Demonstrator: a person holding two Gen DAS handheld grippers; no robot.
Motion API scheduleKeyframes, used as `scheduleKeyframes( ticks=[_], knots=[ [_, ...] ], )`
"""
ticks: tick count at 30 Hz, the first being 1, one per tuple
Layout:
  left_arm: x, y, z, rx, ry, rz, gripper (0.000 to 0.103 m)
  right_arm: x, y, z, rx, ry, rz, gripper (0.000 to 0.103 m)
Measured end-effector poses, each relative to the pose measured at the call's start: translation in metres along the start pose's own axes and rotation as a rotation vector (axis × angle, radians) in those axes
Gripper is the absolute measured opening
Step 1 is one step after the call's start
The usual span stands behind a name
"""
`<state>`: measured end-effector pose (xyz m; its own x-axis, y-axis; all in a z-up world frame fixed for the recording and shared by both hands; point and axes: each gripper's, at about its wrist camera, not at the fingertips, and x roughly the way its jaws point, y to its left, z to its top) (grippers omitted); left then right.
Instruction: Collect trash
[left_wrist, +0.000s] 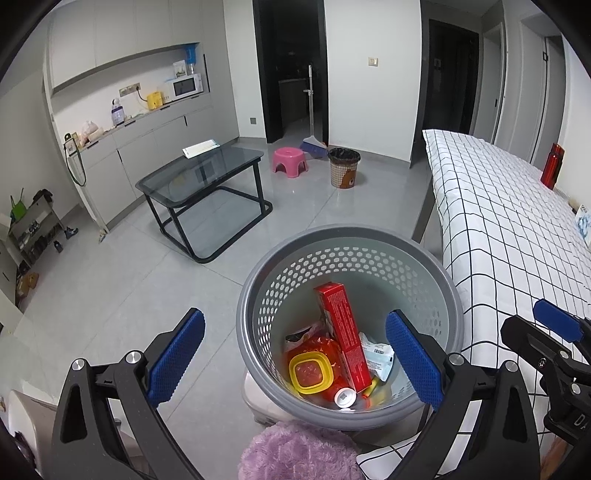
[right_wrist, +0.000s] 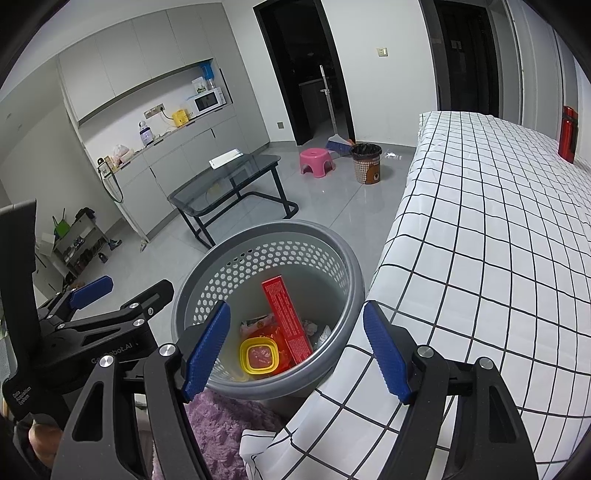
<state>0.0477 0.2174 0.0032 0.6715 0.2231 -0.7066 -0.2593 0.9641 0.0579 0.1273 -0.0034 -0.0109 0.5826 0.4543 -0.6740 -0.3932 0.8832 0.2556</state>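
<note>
A grey perforated basket (left_wrist: 258, 291) (right_wrist: 347, 273) stands on the floor beside the bed. Inside lie a long red box (left_wrist: 341, 332) (right_wrist: 286, 321), an orange wipes pack with a yellow lid (left_wrist: 312, 371) (right_wrist: 258, 356), a snack wrapper, a white packet and a small can end. My left gripper (left_wrist: 295, 363) hovers open above the basket with nothing between its blue pads. My right gripper (right_wrist: 295, 350) also stands open over the basket's near rim, holding nothing. In each view the other gripper shows at the edge.
A bed with a white checked sheet (right_wrist: 498, 240) fills the right side, a red flask (left_wrist: 552, 164) on it. A purple fluffy fabric (left_wrist: 299, 452) lies just below the basket. Farther off stand a glass coffee table (left_wrist: 203, 173), a pink stool (left_wrist: 290, 158), a patterned bin (left_wrist: 344, 168) and a broom.
</note>
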Motion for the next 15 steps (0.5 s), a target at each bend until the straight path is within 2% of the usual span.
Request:
scheduleKeyframes(
  ticks=[15],
  knots=[
    [0.0003, -0.0037, -0.001, 0.006, -0.001, -0.009, 0.097, 0.0004, -0.001, 0.0007, 0.002, -0.003, 0.0, 0.071]
  ],
)
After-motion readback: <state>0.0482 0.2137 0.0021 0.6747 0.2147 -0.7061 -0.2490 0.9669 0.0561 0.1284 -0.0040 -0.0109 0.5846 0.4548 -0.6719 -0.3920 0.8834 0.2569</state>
